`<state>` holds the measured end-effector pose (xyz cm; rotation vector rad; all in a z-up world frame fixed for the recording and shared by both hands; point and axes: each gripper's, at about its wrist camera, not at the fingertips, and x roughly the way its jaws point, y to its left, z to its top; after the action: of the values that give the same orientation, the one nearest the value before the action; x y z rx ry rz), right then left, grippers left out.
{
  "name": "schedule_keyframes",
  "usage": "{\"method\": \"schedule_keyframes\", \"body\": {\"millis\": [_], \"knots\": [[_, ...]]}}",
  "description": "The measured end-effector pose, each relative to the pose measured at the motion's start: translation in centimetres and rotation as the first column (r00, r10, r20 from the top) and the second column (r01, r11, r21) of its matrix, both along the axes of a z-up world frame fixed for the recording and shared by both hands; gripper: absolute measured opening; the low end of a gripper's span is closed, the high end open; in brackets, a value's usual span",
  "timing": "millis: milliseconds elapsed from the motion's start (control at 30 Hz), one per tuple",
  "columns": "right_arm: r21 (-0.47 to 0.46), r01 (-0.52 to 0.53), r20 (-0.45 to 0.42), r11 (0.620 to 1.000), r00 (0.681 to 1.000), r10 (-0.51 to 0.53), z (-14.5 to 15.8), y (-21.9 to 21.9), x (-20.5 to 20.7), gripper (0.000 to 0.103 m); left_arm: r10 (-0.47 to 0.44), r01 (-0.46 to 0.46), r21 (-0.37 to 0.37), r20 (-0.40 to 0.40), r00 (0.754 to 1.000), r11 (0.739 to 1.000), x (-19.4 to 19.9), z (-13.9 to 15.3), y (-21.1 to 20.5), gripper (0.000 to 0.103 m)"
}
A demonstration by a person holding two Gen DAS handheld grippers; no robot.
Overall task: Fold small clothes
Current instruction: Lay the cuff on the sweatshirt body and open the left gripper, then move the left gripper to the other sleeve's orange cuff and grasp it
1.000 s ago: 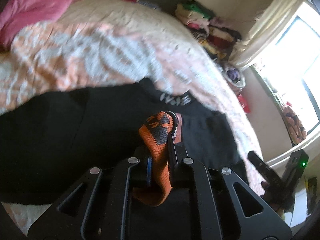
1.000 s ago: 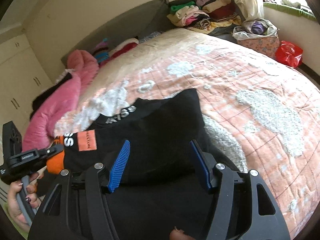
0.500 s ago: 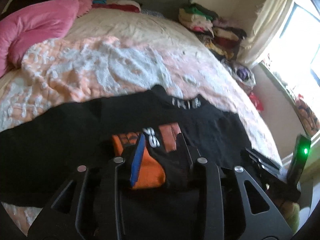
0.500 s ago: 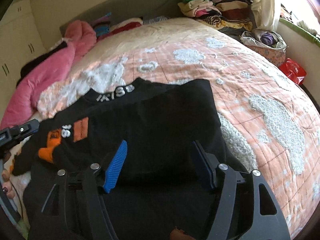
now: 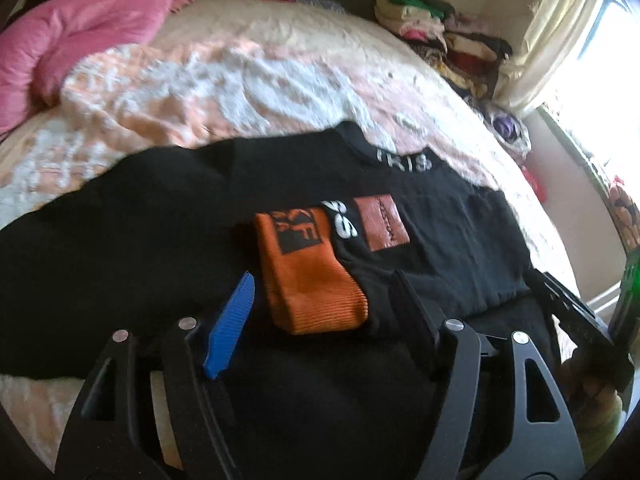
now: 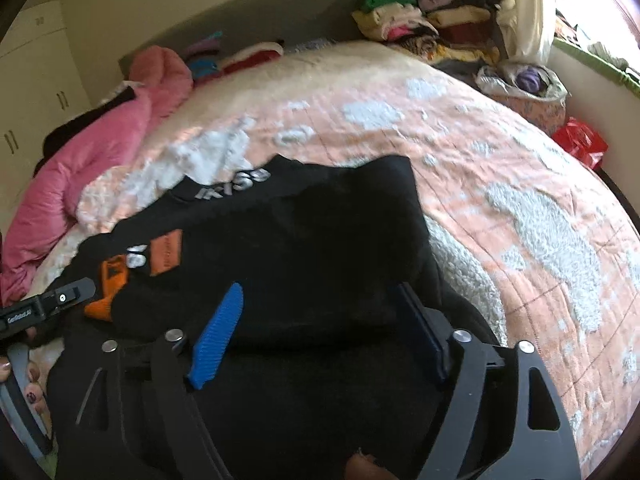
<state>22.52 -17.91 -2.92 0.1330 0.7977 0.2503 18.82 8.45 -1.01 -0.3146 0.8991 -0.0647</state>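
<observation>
A black sweatshirt (image 5: pixel 140 240) with white collar lettering lies spread on the bed; it also shows in the right wrist view (image 6: pixel 320 240). Its orange cuff (image 5: pixel 308 272) lies folded across the chest beside an orange patch (image 5: pixel 382 222). My left gripper (image 5: pixel 324 304) is open, its jaws standing either side of the cuff's near end and holding nothing. My right gripper (image 6: pixel 324 316) is open and empty over the black fabric on the garment's right side. The cuff (image 6: pixel 108 288) sits at the left in the right wrist view, next to the left gripper's body (image 6: pixel 44 308).
The bed has a peach and white quilt (image 6: pixel 500 168). A pink duvet (image 5: pixel 76 36) lies at the far left. Piles of folded clothes (image 6: pixel 420 28) stand at the far right corner. A red bag (image 6: pixel 580 142) and a basket sit beside the bed under the window.
My left gripper carried the orange cuff across the chest, opened and let it go, then drew back. The cuff now lies flat. The right gripper stayed open over the garment.
</observation>
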Motion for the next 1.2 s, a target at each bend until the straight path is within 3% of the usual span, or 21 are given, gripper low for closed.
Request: {"method": "schedule_keyframes", "body": {"millis": [67, 167, 767, 1200], "knots": [[-0.002, -0.020, 0.022, 1.000, 1.000, 0.020, 0.8, 0.5, -0.6, 0.092, 0.028, -0.028, -0.004, 0.027, 0.999, 1.000, -0.8, 0.5, 0.6, 0.084], [-0.014, -0.047, 0.060, 0.999, 0.997, 0.048, 2.0, 1.7, -1.3, 0.095, 0.069, -0.068, -0.007, 0.044, 0.997, 0.998, -1.9, 0.9, 1.7, 0.093], [-0.069, -0.176, 0.164, 0.982, 0.969, 0.185, 5.8, 8.7, -4.8, 0.099, 0.213, -0.218, 0.065, 0.074, 0.974, 0.974, -6.2, 2.1, 5.7, 0.094], [-0.100, -0.274, 0.192, 0.957, 0.938, 0.288, 6.8, 13.3, -6.3, 0.099, 0.373, -0.381, 0.106, 0.094, 0.923, 0.918, -8.6, 2.2, 9.7, 0.094]]}}
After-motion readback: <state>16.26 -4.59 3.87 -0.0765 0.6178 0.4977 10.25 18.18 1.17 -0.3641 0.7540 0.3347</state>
